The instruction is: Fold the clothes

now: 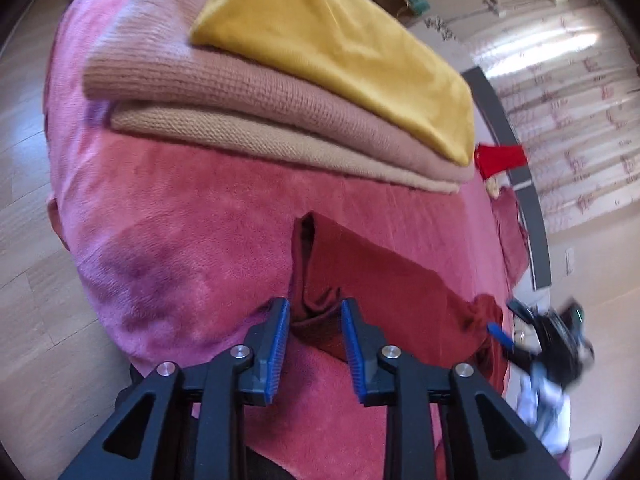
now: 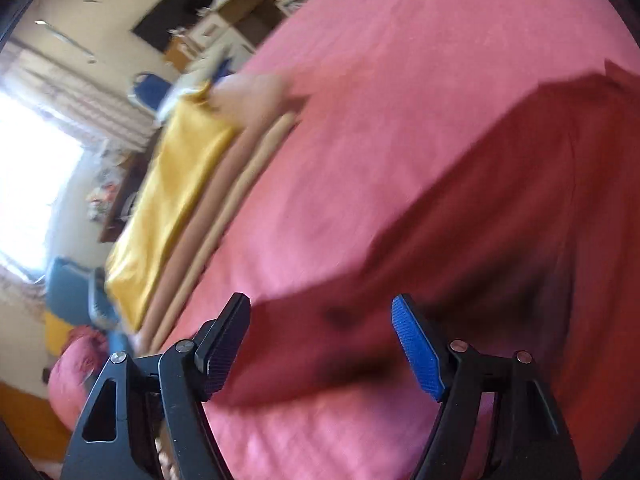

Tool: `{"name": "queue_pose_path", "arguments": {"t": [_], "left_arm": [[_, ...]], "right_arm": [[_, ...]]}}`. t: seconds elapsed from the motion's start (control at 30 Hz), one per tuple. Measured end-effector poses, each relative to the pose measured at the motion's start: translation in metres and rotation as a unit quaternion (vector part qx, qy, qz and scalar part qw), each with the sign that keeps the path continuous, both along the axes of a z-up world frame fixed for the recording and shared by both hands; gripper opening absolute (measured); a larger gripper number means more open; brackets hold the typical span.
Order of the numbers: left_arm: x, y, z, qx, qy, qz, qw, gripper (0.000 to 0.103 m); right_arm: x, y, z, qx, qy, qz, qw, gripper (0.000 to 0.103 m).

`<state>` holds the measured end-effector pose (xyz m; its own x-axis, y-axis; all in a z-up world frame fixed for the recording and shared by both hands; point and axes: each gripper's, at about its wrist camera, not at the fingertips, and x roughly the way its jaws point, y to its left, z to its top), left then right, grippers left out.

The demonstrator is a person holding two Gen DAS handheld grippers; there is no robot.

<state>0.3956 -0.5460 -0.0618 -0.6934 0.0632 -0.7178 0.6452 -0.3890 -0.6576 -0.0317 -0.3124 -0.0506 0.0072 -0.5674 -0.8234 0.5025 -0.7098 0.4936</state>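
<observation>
Dark red garment (image 1: pixel 360 276) between left tongs (image 1: pixel 315 322)

No writing, label, brand, number or sign can be read in either view. In the left wrist view, the small teal box (image 1: pixel 418 0) on the shelf at the upper right of the frame is too small and blurred to show any print. In the right wrist view, the shelves and boxes (image 2: pixel 244 12) at the upper middle of the frame are smeared by blur, so nothing on them can be made out.
</observation>
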Motion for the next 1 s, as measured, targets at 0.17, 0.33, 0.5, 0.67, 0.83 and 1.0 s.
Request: {"name": "queue_pose_path", "arguments": {"t": [0.17, 0.33, 0.5, 0.67, 0.83, 1.0], "left_arm": [[0.009, -0.004, -0.001, 0.021, 0.016, 0.003, 0.9997, 0.032], [0.002, 0.0, -0.003, 0.006, 0.018, -0.004, 0.9998, 0.035], [-0.003, 0.002, -0.008, 0.011, 0.03, 0.01, 0.9994, 0.036], [0.003, 0.004, -0.008, 0.011, 0.037, 0.009, 0.9992, 0.037], [0.007, 0.008, -0.009, 0.043, 0.05, 0.008, 0.9978, 0.039], [0.005, 0.006, -0.016, 0.08, 0.064, 0.031, 0.9943, 0.041]], "right_arm": [[-0.058, -0.034, -0.021, 0.085, -0.005, -0.032, 0.996, 0.065], [-0.082, -0.046, -0.009, 0.066, 0.018, -0.029, 0.997, 0.006], [-0.076, -0.014, -0.016, -0.037, -0.016, -0.048, 0.998, 0.025], [-0.029, 0.024, -0.001, -0.081, 0.018, -0.032, 0.996, 0.055], [0.03, 0.005, -0.023, -0.05, 0.004, 0.046, 0.998, 0.055], [0.079, 0.015, -0.006, -0.096, 0.009, 0.071, 0.993, 0.055]]}}
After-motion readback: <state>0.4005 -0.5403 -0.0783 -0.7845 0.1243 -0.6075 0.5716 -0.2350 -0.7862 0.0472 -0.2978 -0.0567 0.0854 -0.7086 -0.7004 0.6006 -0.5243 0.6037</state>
